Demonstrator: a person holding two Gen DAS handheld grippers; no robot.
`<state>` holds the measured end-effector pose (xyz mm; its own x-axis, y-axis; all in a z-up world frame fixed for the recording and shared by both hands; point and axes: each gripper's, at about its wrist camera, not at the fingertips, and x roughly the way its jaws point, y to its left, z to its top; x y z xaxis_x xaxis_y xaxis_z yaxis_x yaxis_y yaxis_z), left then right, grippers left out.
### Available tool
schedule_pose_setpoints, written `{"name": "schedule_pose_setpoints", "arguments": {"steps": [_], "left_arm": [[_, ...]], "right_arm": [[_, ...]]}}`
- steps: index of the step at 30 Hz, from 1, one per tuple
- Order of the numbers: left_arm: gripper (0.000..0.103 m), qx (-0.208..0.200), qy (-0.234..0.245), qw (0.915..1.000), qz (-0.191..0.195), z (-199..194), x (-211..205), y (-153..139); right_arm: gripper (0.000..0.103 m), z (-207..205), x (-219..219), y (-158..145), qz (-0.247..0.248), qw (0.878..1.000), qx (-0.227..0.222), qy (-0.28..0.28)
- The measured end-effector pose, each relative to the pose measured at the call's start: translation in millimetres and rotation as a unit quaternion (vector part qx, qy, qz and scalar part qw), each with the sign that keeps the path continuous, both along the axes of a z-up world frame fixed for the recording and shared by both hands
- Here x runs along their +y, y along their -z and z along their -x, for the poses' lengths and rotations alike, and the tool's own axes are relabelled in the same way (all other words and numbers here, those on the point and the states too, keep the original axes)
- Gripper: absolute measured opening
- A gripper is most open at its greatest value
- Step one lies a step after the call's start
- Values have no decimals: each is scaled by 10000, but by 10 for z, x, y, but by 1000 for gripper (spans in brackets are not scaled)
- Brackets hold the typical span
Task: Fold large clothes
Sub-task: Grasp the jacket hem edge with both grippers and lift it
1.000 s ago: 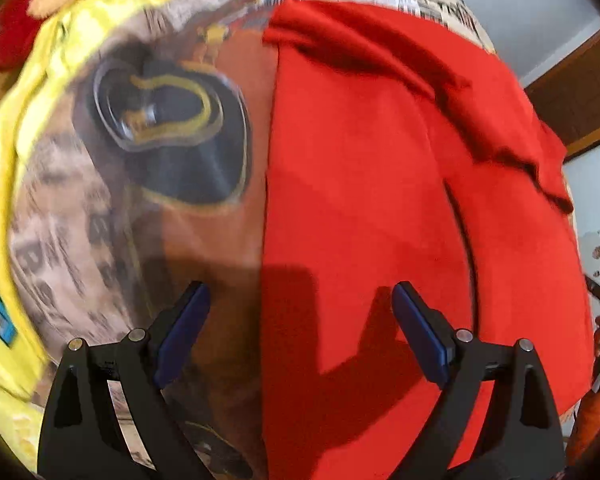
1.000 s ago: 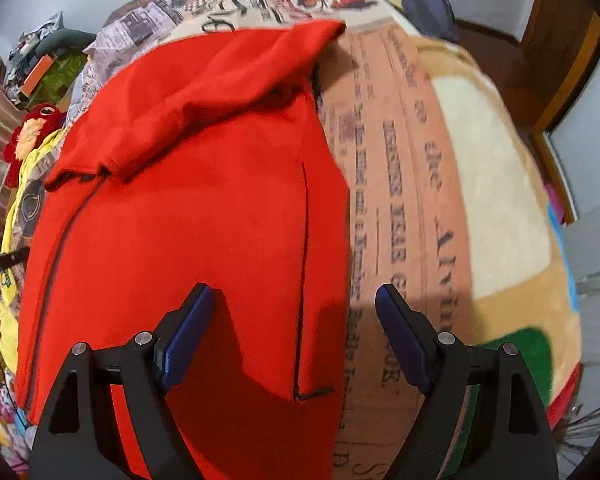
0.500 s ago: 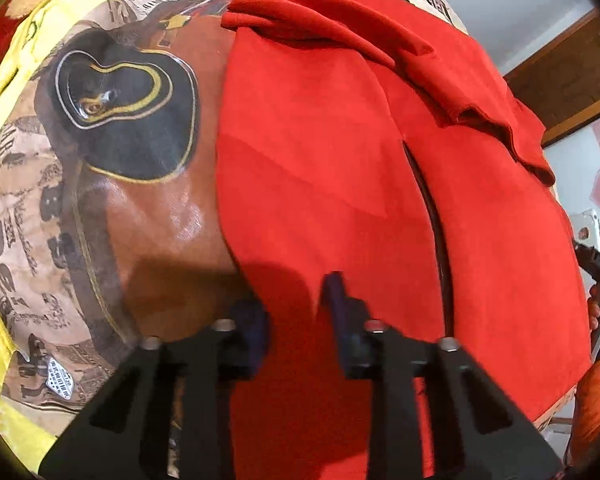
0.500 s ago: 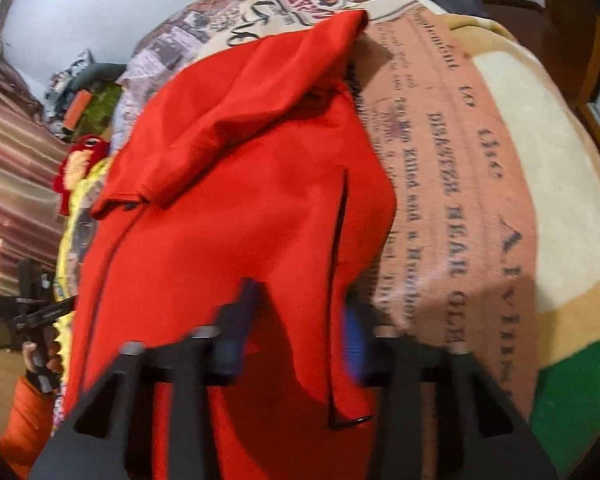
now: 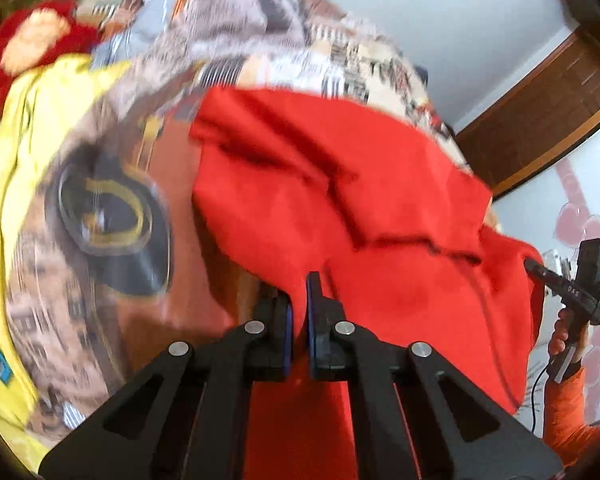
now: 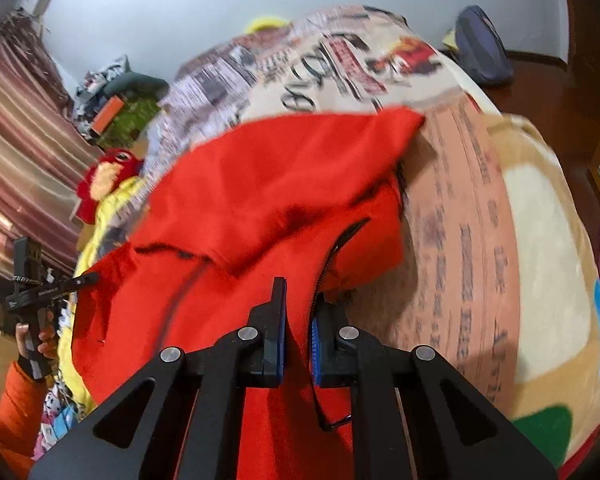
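A bed (image 6: 540, 240) under a newsprint blanket (image 5: 284, 52) carries a red garment (image 6: 260, 208) at centre. A red plush toy (image 6: 104, 176) lies at nine o'clock, a dark bag (image 6: 480, 48) at one o'clock.

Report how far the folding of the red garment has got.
Done: the top of the red garment already lies folded down over its body on the printed blanket. In hand: the left tongs and right tongs are each shut on its near edge, lifting it. Left: carry that edge over, then flatten the bunched folds.
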<state>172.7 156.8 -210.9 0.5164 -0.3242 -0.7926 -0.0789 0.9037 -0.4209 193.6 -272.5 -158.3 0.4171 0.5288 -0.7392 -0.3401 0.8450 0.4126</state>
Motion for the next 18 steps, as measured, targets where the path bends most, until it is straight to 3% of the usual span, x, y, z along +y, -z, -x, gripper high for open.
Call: {"name": "schedule_pose_setpoints", "arguments": {"steps": [9, 13, 18], "left_arm": [[4, -548, -596, 9967, 36, -750, 355, -293], [4, -360, -1111, 9931, 127, -1133, 569, -110], [5, 194, -1489, 9887, -14, -1569, 726, 364]], "right_arm": [[8, -600, 94, -252, -125, 9993, -260, 223], [8, -1076, 48, -218, -136, 9985, -127, 524], [9, -1624, 82, 42, -23, 9973, 312, 669]]}}
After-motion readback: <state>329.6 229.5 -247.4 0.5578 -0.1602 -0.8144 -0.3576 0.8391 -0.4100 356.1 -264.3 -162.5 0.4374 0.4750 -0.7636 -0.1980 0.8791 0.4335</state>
